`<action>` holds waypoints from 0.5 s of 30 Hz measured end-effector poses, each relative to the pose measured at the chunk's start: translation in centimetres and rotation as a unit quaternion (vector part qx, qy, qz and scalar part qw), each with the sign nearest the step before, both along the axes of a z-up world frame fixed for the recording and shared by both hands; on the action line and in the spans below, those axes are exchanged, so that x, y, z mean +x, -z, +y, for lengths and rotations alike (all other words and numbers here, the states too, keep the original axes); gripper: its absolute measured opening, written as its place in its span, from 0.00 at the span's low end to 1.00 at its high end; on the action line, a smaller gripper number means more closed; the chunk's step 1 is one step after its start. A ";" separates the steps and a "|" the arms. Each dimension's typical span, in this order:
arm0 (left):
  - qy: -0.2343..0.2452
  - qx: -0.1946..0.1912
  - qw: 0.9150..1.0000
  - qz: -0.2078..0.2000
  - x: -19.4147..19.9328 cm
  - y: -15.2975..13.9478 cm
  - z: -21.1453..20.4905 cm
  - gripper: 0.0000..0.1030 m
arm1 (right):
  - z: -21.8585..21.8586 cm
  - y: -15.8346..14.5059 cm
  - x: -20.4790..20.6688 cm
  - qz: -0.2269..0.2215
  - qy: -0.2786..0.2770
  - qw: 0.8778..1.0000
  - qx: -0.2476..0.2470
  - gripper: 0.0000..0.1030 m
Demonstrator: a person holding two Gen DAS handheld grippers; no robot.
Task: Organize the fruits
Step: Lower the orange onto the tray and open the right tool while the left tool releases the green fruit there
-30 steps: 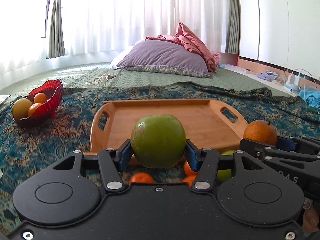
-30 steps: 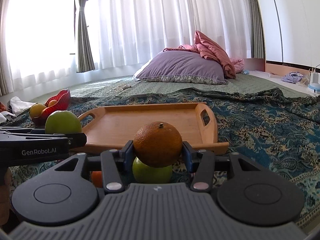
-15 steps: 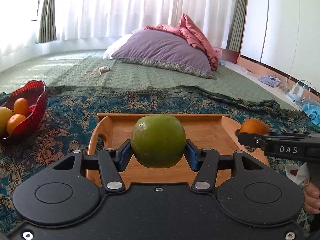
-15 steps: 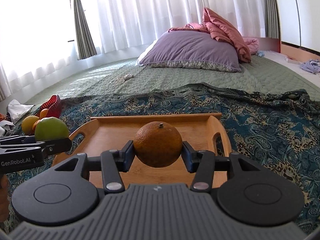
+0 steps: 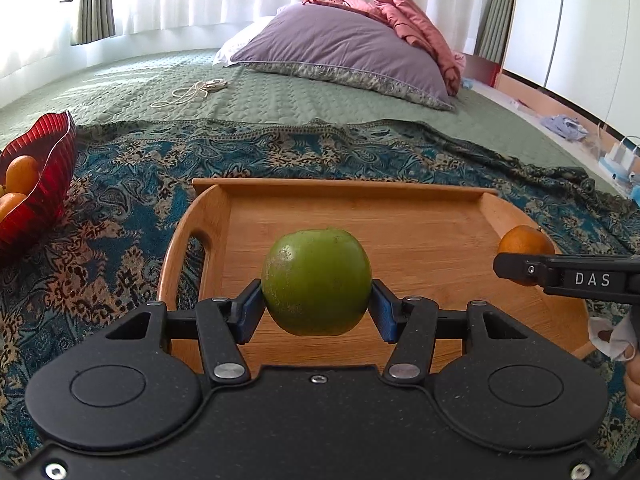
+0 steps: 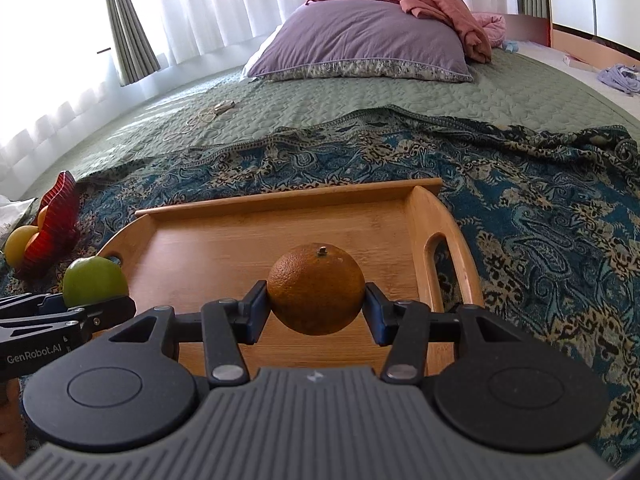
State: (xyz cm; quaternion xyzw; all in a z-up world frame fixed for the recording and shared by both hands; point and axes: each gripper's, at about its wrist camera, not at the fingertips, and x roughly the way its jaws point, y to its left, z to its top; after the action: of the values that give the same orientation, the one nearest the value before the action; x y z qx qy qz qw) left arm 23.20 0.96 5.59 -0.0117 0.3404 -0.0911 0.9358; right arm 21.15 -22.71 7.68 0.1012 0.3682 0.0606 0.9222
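Green apple (image 5: 317, 282): clamped between the blue pads of the left claw (image 5: 317, 304), carried clear above the floor of the wooden tray (image 5: 400, 216), toward its left half. Orange (image 6: 316, 289): clamped likewise in the right claw (image 6: 316, 312), stem up, hanging over the tray's right half near the handle cutout. Both fruits sit deep between the pads, and each claw is closed on its fruit with no visible gap.

The tray floor is bare; no fruit rests on it. It lies on a patterned blue throw (image 5: 120, 184) spread over a green quilted bedspread (image 5: 280, 96). A red glass bowl (image 5: 44, 176) holding 2 or more oranges stands well apart to the left. A purple pillow (image 5: 340, 52) lies at the far end of the bed.

Assessment: both fruits appear ready for placement on the tray.

Risks:
1. Release from this height would let round fruit bounce or roll; the low rim may not stop it.
2. The soft bedding under the tray could let it tilt, sending both fruits together or to an edge.
3. The 2 claws work close together; a side swing could knock one against the other.
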 end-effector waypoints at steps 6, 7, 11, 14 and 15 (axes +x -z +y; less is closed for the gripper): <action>-0.012 -0.003 1.000 0.009 0.4 0.7 0.2 0.52 | 0.2 0.9 0.1 0.012 -0.002 1.000 -0.004 0.52; -0.013 -0.003 1.000 0.010 0.5 0.8 0.2 0.52 | 0.2 1.0 0.2 0.014 -0.002 1.000 -0.005 0.52; -0.017 0.000 1.000 0.016 0.6 1.3 0.5 0.52 | 0.3 1.4 0.1 0.017 -0.006 1.000 -0.011 0.52; -0.019 0.001 1.000 0.020 0.6 1.6 0.5 0.52 | 0.4 1.6 0.1 0.019 -0.007 1.000 -0.013 0.52; -0.020 0.001 1.000 0.021 0.6 1.7 0.5 0.52 | 0.3 1.7 0.1 0.020 -0.007 1.000 -0.012 0.52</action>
State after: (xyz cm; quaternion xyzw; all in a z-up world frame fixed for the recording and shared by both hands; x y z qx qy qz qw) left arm 23.83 1.48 3.88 -0.0197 0.3602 -0.0720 0.9299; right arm 21.28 -22.38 5.99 0.0886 0.3877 0.0609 0.9155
